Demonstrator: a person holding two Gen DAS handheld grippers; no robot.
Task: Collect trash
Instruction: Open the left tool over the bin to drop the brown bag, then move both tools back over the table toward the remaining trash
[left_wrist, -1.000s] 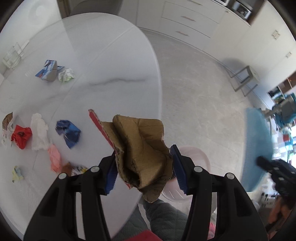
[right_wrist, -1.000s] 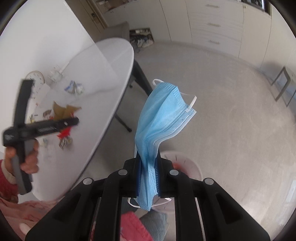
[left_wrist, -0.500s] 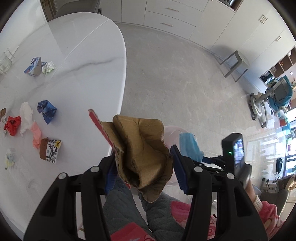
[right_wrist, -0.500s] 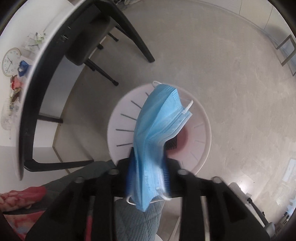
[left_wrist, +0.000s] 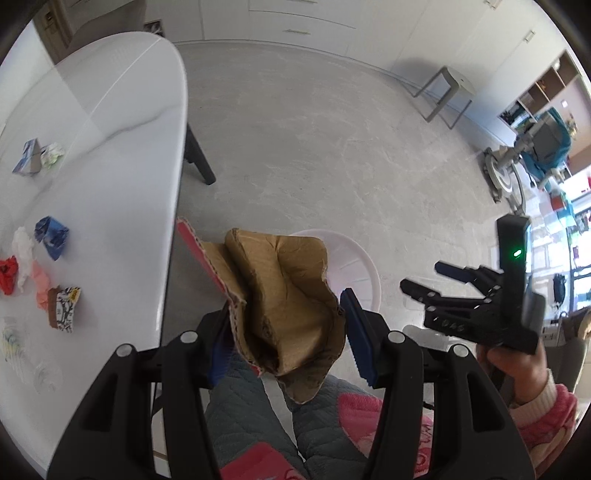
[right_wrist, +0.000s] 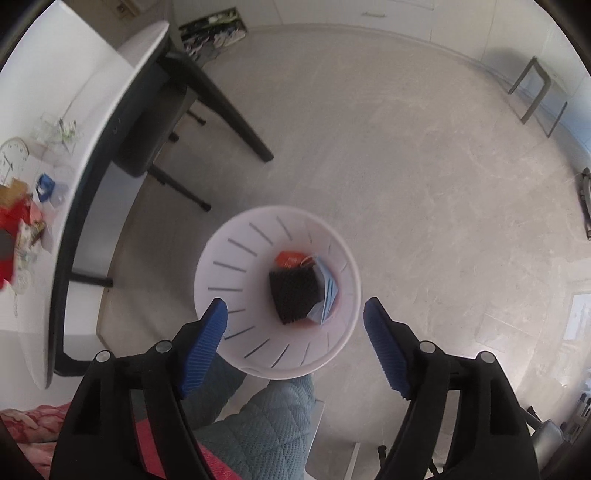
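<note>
Pale grey kitchen floor (right_wrist: 424, 177) everywhere, white oval table (left_wrist: 122, 155) off to the left. Left gripper (left_wrist: 286, 332) clamped on a crumpled cardboard piece (left_wrist: 280, 299), held up in the air near the table edge, partly hiding the white bin (left_wrist: 354, 269) behind it. Right gripper (right_wrist: 295, 339) spread wide with nothing in it, hanging right over the same bin (right_wrist: 229, 280). Blue face mask (right_wrist: 327, 291) down inside against the far wall, next to something black (right_wrist: 293, 295) and an orange scrap (right_wrist: 290, 258). More litter on the tabletop: blue wrapper (left_wrist: 51, 236), red wad (left_wrist: 8, 275), white tissue (left_wrist: 23, 247), pink scrap (left_wrist: 40, 284), small printed carton (left_wrist: 63, 308).
</note>
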